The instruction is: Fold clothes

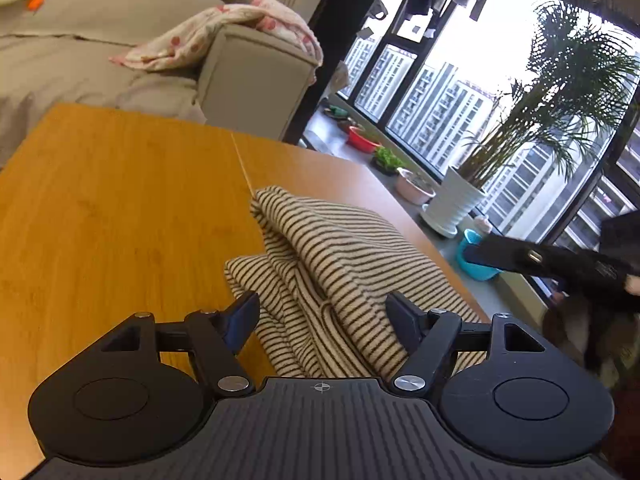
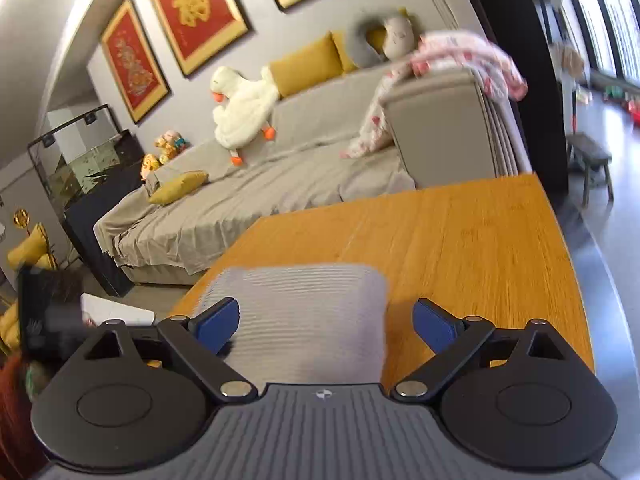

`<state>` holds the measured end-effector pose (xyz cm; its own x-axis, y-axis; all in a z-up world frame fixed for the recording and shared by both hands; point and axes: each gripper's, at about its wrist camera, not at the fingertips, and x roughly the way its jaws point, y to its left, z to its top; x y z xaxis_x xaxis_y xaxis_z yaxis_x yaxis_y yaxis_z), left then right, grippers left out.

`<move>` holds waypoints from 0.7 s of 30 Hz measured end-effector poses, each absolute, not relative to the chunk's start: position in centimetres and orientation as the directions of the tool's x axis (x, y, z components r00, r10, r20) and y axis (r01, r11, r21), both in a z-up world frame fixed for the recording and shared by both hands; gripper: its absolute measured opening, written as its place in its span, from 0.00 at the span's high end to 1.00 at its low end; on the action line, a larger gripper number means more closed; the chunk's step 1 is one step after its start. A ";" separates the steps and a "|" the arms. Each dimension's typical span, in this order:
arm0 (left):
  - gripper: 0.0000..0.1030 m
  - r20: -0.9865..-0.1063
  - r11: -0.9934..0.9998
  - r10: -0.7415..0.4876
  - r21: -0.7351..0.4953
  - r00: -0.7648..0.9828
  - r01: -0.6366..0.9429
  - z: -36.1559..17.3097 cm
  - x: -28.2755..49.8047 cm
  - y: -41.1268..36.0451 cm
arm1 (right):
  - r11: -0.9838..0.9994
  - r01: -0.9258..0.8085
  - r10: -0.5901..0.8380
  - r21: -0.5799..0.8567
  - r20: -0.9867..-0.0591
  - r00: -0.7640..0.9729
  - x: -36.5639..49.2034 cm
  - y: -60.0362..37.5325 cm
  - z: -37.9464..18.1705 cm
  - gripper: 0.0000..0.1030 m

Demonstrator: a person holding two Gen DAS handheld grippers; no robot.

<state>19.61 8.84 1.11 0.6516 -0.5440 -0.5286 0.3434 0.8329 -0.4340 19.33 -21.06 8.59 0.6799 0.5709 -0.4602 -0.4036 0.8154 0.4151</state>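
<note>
Lying folded: striped garment point(image 1: 340, 264)

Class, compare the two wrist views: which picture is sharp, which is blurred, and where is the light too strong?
Left wrist view: the beige-and-black striped knit garment is sharp, but the large window behind it is blown out by daylight. Right wrist view: the folded grey striped cloth and the orange wooden table smear with motion blur; straight edges bow from the fisheye lens.

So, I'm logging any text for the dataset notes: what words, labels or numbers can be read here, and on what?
None can be read.
Red framed pictures on the wall: gold characters, too blurred to read.
Striped garment: no label visible.
Right gripper, seen from the left: faint marking, too small to read.
</note>
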 end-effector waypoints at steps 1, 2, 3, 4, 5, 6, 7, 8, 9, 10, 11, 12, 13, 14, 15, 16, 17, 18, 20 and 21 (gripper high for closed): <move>0.26 -0.531 0.831 -0.548 -0.437 0.646 0.345 0.8 19.7 9.0 | 0.809 -0.387 0.579 0.442 -0.482 0.658 20.9 -21.1 7.9 0.08; 0.26 -0.533 0.829 -0.552 -0.438 0.642 0.349 0.6 19.7 9.2 | 0.799 -0.365 0.591 0.478 -0.508 0.627 22.3 -21.1 6.8 0.08; 0.26 -0.533 0.826 -0.556 -0.441 0.637 0.352 0.5 19.8 9.4 | 0.788 -0.342 0.604 0.512 -0.532 0.594 23.7 -21.0 5.7 0.08; 0.26 -0.535 0.824 -0.559 -0.444 0.633 0.352 0.3 19.9 9.5 | 0.774 -0.323 0.621 0.545 -0.552 0.557 24.8 -20.7 4.6 0.08; 0.26 -0.538 0.822 -0.562 -0.448 0.628 0.352 0.2 20.0 9.7 | 0.752 -0.316 0.647 0.579 -0.556 0.521 25.5 -20.2 3.6 0.08; 0.26 -0.540 0.821 -0.563 -0.452 0.626 0.349 0.0 20.2 9.9 | 0.728 -0.336 0.675 0.598 -0.538 0.505 25.6 -19.6 3.2 0.16; 0.25 -0.543 0.822 -0.561 -0.454 0.625 0.344 -0.1 20.4 10.0 | 0.731 -0.399 0.679 0.554 -0.527 0.512 25.0 -18.7 3.9 0.24; 0.25 -0.542 0.820 -0.564 -0.457 0.623 0.344 -0.2 20.3 10.1 | 0.730 -0.459 0.683 0.507 -0.515 0.518 24.4 -17.8 4.6 0.25; 0.24 -0.540 0.819 -0.565 -0.459 0.624 0.345 -0.3 20.2 10.2 | 0.741 -0.514 0.671 0.432 -0.495 0.552 23.4 -17.1 5.7 0.28; 0.21 -0.541 0.821 -0.563 -0.455 0.625 0.345 -0.4 20.4 10.2 | 0.748 -0.562 0.661 0.353 -0.472 0.583 22.3 -16.5 6.7 0.30; 0.21 -0.542 0.823 -0.560 -0.451 0.626 0.345 -0.4 20.5 10.2 | 0.751 -0.582 0.654 0.311 -0.464 0.597 21.8 -16.3 7.3 0.31; 0.20 -0.545 0.824 -0.560 -0.448 0.625 0.348 -0.5 20.5 10.0 | 0.777 -0.567 0.618 0.272 -0.496 0.609 21.9 -16.0 7.2 0.32; 0.20 -0.550 0.826 -0.557 -0.444 0.623 0.347 -0.5 20.5 9.8 | 0.801 -0.552 0.581 0.232 -0.526 0.621 22.0 -15.8 7.1 0.32; 0.20 -0.555 0.829 -0.553 -0.440 0.621 0.346 -0.4 20.5 9.4 | 0.818 -0.538 0.551 0.205 -0.550 0.628 22.2 -15.9 6.5 0.32; 0.20 -0.566 0.839 -0.539 -0.423 0.623 0.342 -0.1 20.4 9.0 | 0.833 -0.523 0.520 0.178 -0.572 0.634 22.4 -15.9 5.9 0.32; 0.19 -0.580 0.852 -0.520 -0.402 0.627 0.334 0.4 20.2 8.7 | 0.832 -0.520 0.526 0.192 -0.569 0.632 22.1 -16.3 5.9 0.31; 0.19 -0.595 0.863 -0.504 -0.385 0.627 0.328 0.9 19.9 8.4 | 0.831 -0.517 0.532 0.206 -0.566 0.629 21.7 -16.6 5.9 0.31; 0.19 -0.607 0.869 -0.494 -0.373 0.623 0.326 1.5 19.5 8.1 | 0.829 -0.514 0.538 0.221 -0.563 0.627 21.4 -17.0 5.9 0.31; 0.14 -0.617 0.863 -0.504 -0.374 0.604 0.338 2.4 18.7 7.6 | 0.825 -0.507 0.550 0.249 -0.557 0.622 20.7 -17.7 6.0 0.29; 0.09 -0.619 0.856 -0.516 -0.382 0.592 0.347 2.8 18.3 7.4 | 0.823 -0.504 0.556 0.263 -0.554 0.620 20.3 -18.0 6.0 0.29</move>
<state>18.29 7.44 2.79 0.5919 -0.5164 -0.6188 0.3472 0.8563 -0.3824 20.33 -18.00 5.98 0.6198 0.5562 -0.5536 -0.5035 0.8229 0.2631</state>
